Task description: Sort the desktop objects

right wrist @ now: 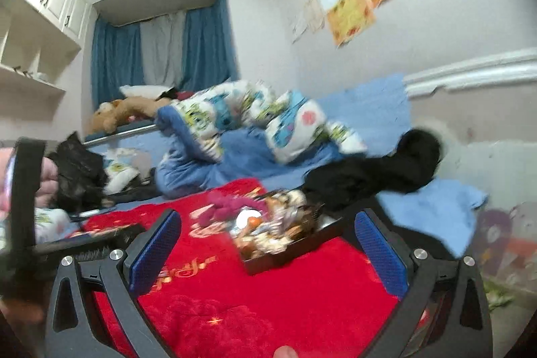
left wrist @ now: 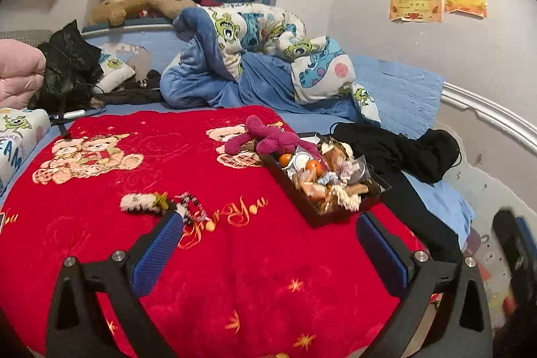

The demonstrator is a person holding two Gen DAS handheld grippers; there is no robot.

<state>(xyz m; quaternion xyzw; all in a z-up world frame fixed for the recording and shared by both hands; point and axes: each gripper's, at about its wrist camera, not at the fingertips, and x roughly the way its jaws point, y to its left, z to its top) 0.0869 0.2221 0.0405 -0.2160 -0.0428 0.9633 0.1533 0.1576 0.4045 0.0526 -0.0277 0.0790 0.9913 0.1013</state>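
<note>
A black tray [left wrist: 295, 190] full of small items, oranges and wrappers among them, lies on the red blanket [left wrist: 235, 274] right of centre. A magenta plush toy [left wrist: 265, 136] rests against the tray's far end. A fuzzy black-and-white hair clip [left wrist: 137, 202] and a beaded bracelet [left wrist: 193, 207] lie on the blanket just beyond the left finger of my left gripper [left wrist: 268, 230], which is open and holds nothing. In the blurred right wrist view my right gripper [right wrist: 268, 230] is open and hovers before the tray [right wrist: 285, 257]; the plush toy [right wrist: 225, 207] shows behind it.
A crumpled cartoon duvet [left wrist: 268, 56] and blue bedding fill the far bed. Black clothing [left wrist: 402, 150] lies right of the tray. A black bag [left wrist: 67, 66] and pink quilt [left wrist: 16, 72] sit at far left. The other gripper's body [right wrist: 23, 207] shows at the right wrist view's left edge.
</note>
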